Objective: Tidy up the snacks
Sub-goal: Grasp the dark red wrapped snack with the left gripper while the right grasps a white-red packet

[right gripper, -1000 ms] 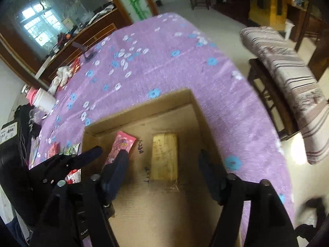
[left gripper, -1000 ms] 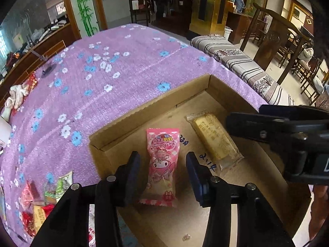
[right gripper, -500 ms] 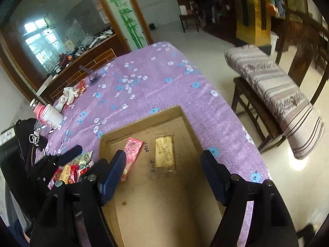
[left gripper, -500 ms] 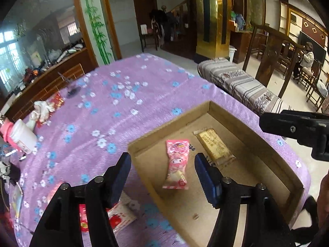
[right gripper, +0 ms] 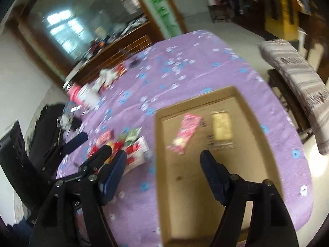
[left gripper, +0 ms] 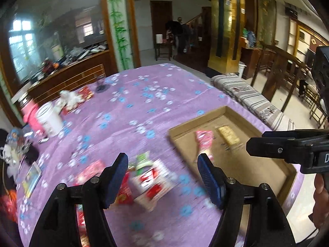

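A shallow cardboard box [left gripper: 285, 164] [right gripper: 160, 164] lies on the purple flowered tablecloth. Inside it lie a pink snack pack [left gripper: 203, 139] [right gripper: 185, 133] and a yellowish wrapped bar [left gripper: 228, 134] [right gripper: 221, 126]. A pile of loose snack packs [left gripper: 150, 177] [right gripper: 131, 146] lies on the cloth left of the box. My left gripper [left gripper: 162, 164] is open and empty above that pile. My right gripper [right gripper: 164, 162] is open and empty, high above the box's left wall. It shows from the side in the left wrist view [left gripper: 287, 150].
A white cup [left gripper: 50, 118] and a pink bottle [left gripper: 30, 113] stand at the table's far left, with small clutter [left gripper: 72, 99] nearby. A striped bench [right gripper: 298, 78] stands past the table's right edge. The table edge [right gripper: 298, 216] is near the box.
Both grippers have pulled back and up from the box. The left one has swung left to above the loose snack pile. The pink pack and bar stay in the box.
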A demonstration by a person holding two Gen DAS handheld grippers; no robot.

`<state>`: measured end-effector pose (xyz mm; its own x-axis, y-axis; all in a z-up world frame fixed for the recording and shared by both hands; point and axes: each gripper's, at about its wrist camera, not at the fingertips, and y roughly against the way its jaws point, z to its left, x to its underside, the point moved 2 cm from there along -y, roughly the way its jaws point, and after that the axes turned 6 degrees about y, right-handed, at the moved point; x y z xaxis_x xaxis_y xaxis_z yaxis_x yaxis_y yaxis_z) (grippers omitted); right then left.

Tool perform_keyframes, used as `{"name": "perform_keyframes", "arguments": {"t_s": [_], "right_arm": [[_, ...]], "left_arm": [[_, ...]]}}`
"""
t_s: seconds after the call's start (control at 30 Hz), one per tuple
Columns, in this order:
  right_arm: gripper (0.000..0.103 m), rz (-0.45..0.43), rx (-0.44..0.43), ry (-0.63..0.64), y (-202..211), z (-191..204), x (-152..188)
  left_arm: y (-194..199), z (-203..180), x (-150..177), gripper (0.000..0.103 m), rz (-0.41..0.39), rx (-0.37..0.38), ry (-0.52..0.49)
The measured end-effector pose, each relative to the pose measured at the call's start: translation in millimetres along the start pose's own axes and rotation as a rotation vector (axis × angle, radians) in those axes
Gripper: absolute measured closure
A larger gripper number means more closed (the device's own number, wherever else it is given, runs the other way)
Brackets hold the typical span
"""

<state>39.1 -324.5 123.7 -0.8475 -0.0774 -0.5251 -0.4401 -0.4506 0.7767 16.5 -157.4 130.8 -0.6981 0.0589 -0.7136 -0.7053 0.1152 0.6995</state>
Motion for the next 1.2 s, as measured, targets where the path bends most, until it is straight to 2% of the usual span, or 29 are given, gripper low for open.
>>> {"name": "perform_keyframes", "arguments": {"t_s": [0.1,0.17,0.33,0.5,0.57,0.77,0.8,0.87,0.93,1.2], "right_arm": [[0.042,0.025,-0.011,0.033,-9.7,21.5,2.4],[0.043,0.051,-0.040,0.048,-19.7,34.8,5.7],[0.043,0.119,-0.030,0.047,-43.7,51.2,15.0],[0.043,0.176,-0.021,0.027,-62.9,57.5,23.5],[0.043,0.188,-0.012,0.021,-67.7,57.8,25.9],[0.043,0.206,-0.001,-0.002,-73.8,56.8,29.4],[0.043,0.210,0.000,-0.010,-74.9,56.1,29.7],[0.043,0.218,0.005,-0.027,-77.7,54.9,29.3],[0.043,0.228,0.000,-0.054,-82.9,54.0,28.3],[0.043,0.299,-0.011,-0.178,-128.3,61.1,18.9]], "left_arm": [[9.5,28.2,12.7,0.030,0.037,0.013,0.034],[16.6,48.9,25.3,0.030,0.054,-0.010,0.055],[28.5,110.5,68.6,0.030,0.131,-0.084,0.144],[25.4,152.1,110.3,0.029,0.213,-0.111,0.230],[19.2,158.6,119.5,0.030,0.238,-0.098,0.251],[-8.8,153.9,129.6,0.030,0.285,-0.089,0.211],[-14.9,153.5,132.1,0.033,0.299,-0.114,0.193],[-24.1,153.2,136.9,0.061,0.323,-0.134,0.172],[-29.9,154.2,142.9,0.065,0.331,-0.136,0.165],[-27.4,156.4,147.7,0.066,0.297,-0.113,0.118]]}}
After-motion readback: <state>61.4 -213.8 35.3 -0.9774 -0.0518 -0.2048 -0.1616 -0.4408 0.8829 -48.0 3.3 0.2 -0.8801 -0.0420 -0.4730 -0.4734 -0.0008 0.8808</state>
